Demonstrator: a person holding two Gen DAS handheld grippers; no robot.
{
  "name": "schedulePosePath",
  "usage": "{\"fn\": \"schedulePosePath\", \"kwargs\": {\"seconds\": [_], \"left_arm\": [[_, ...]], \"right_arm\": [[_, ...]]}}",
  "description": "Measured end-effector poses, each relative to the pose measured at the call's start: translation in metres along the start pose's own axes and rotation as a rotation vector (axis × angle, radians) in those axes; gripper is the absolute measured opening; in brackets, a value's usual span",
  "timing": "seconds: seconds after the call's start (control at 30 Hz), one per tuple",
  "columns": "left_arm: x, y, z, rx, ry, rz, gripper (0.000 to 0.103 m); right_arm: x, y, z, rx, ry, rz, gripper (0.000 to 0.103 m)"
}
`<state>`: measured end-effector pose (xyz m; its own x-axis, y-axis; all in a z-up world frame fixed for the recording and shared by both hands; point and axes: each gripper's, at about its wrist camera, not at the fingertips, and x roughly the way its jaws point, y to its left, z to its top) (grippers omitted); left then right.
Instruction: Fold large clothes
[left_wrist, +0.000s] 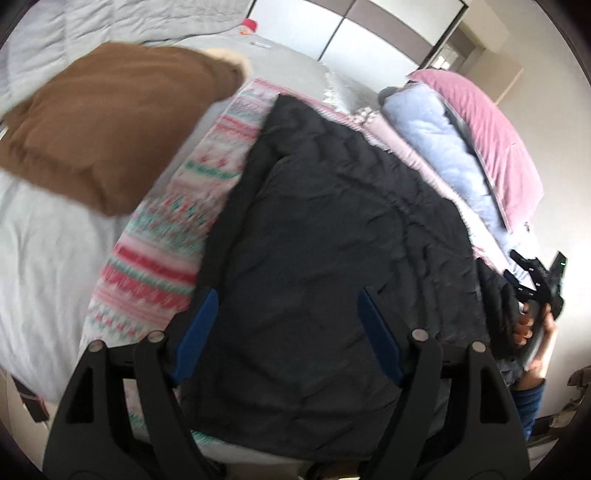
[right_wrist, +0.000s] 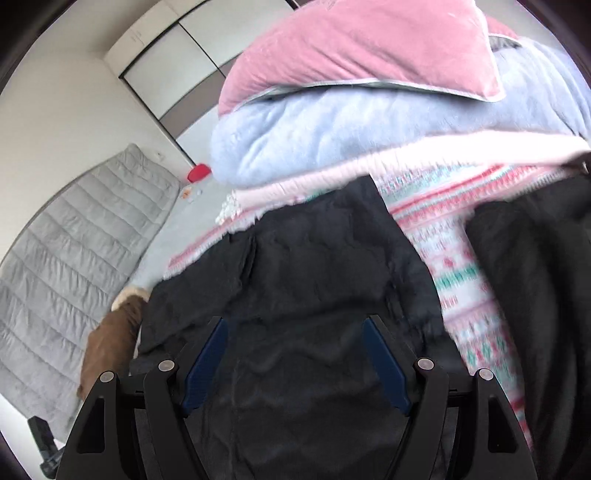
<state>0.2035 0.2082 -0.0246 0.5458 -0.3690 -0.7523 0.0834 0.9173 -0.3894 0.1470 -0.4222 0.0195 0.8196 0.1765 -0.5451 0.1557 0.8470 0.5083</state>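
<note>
Black quilted jacket (left_wrist: 325, 236) fills centre frame in both views, lying on a pink-and-green patterned knit (left_wrist: 162, 251) on the bed (left_wrist: 44, 258). Left claw (left_wrist: 286, 325): spread wide, blue pads clear of the cloth, holding nothing. Right claw (right_wrist: 295, 354): likewise wide, poised over the jacket's lower part, gripping nothing. Brown garment (left_wrist: 110, 125) at upper left of left view. Pale blue fleece (right_wrist: 332, 136) under a pink velvet cushion (right_wrist: 362, 48), upper right of right view. Right hand (left_wrist: 532, 332) at right edge.
</note>
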Motion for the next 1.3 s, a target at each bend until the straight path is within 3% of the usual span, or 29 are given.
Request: {"fn": "schedulePosePath", "kwargs": {"seconds": [0.13,0.27,0.47,0.57,0.73,0.93,1.0,1.1,1.13,1.23,1.3], "left_arm": [[0.008,0.005,-0.019,0.023,-0.015,-0.028,0.078],[0.009,0.016,-0.035,0.031,-0.013,-0.023,0.078],[-0.007,0.036,-0.057,0.074,-0.029,0.068,0.078],[-0.005,0.046,-0.067,0.072,-0.002,0.076,0.078],[0.001,0.066,-0.080,-0.012,0.031,0.052,0.078],[0.008,0.062,-0.091,-0.082,0.064,0.000,0.078],[0.010,0.057,-0.094,-0.070,0.058,0.017,0.078],[0.011,0.060,-0.097,-0.096,0.055,0.006,0.074],[0.010,0.061,-0.098,-0.109,0.046,0.001,0.070],[0.009,0.064,-0.099,-0.124,0.039,-0.008,0.052],[0.010,0.068,-0.099,-0.148,0.045,-0.033,0.041]], "right_arm": [[-0.002,0.014,-0.036,-0.127,0.068,-0.065,0.077],[-0.027,0.039,-0.072,-0.286,0.037,-0.122,0.077],[-0.078,0.019,-0.147,-0.344,0.042,-0.141,0.077],[-0.101,-0.020,-0.173,-0.239,0.066,-0.122,0.077],[-0.127,-0.099,-0.192,0.078,0.042,-0.080,0.077],[-0.124,-0.152,-0.188,0.352,0.014,-0.107,0.076],[-0.123,-0.155,-0.184,0.366,-0.002,-0.093,0.074],[-0.106,-0.145,-0.184,0.312,0.071,-0.083,0.060],[-0.100,-0.145,-0.185,0.312,0.090,-0.090,0.049],[-0.096,-0.147,-0.186,0.338,0.086,-0.046,0.026],[-0.097,-0.143,-0.191,0.335,0.083,-0.042,0.022]]}}
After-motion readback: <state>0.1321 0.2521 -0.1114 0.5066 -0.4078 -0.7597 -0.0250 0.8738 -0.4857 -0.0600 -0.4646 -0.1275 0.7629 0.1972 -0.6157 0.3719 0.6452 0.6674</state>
